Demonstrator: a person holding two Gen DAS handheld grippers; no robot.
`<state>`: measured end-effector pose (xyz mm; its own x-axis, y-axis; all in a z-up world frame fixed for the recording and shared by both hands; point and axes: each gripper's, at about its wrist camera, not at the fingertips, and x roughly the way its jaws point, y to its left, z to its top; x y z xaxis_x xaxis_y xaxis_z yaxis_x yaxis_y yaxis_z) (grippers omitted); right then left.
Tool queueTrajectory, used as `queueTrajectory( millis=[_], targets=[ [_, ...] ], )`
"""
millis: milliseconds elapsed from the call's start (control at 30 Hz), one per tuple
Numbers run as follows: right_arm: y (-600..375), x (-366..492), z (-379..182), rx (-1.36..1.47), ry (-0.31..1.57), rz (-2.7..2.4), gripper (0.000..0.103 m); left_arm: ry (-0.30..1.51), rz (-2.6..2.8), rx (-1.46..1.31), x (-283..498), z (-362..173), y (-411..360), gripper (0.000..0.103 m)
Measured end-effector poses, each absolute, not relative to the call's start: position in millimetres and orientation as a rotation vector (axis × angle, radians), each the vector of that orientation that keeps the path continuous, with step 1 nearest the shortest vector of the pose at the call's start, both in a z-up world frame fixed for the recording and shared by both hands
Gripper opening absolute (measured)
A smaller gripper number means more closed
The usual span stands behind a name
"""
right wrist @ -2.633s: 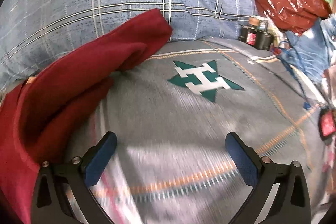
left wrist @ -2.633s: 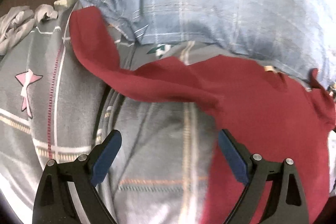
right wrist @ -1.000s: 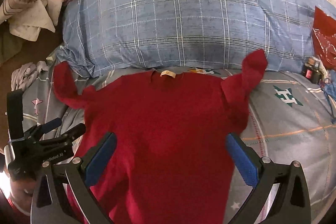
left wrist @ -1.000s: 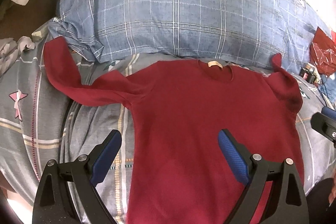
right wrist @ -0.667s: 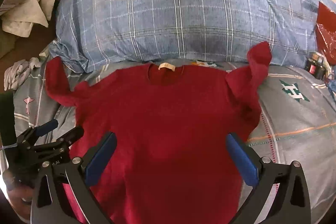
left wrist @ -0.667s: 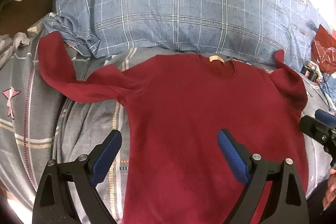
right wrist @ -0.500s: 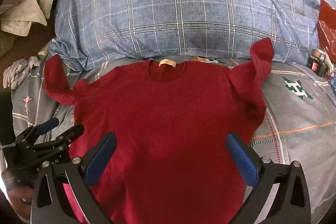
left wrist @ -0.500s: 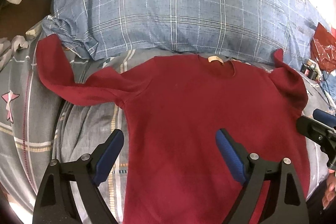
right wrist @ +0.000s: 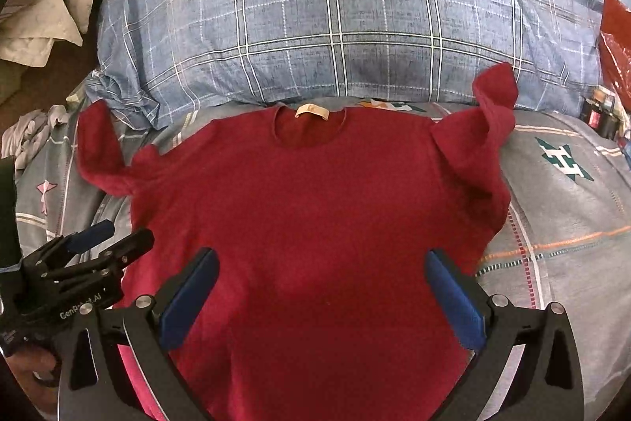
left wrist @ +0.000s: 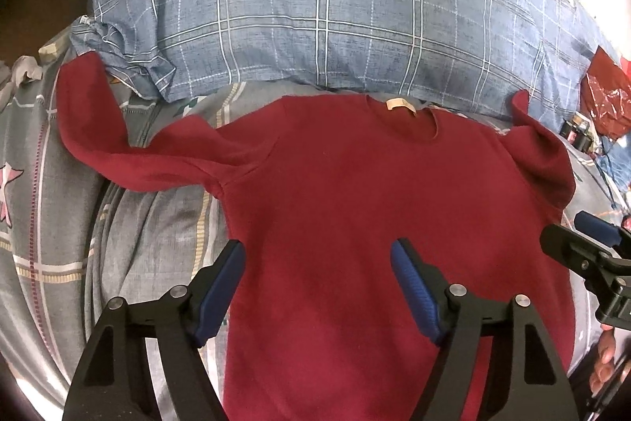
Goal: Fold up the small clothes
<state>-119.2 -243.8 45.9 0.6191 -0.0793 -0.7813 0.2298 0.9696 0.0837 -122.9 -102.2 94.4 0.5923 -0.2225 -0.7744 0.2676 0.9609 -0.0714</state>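
A dark red long-sleeved sweater (left wrist: 366, 208) lies spread flat on the grey patterned bed cover, collar and tan label (left wrist: 398, 104) toward the pillow. Its left sleeve (left wrist: 90, 137) stretches out and bends up; its right sleeve (right wrist: 489, 129) is crumpled and folded up by the shoulder. My left gripper (left wrist: 317, 283) is open and empty above the sweater's lower left body. My right gripper (right wrist: 321, 290) is open and empty above the lower middle of the sweater (right wrist: 307, 223). Each gripper shows in the other's view: the right gripper (left wrist: 595, 247) and the left gripper (right wrist: 94, 247).
A large blue plaid pillow (left wrist: 335, 14) lies just behind the sweater. A red plastic bag (right wrist: 615, 58) and small bottles (right wrist: 599, 113) sit at the far right. Loose pale clothes (right wrist: 35, 22) lie at the far left. The grey bed cover (right wrist: 564, 192) extends to the right.
Both grippers have drawn back from the sleeves and now hover over the spread sweater's body. In the last half second the left jaws have narrowed a little; the sweater has not moved.
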Motion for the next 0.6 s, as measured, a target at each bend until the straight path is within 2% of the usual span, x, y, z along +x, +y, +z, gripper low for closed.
queueTrajectory(
  millis=[600],
  targets=[
    [-241, -106, 35, 0.176, 0.912, -0.176, 0.103, 0.877, -0.23, 0.072, -108, 74, -103, 0.075]
  ],
)
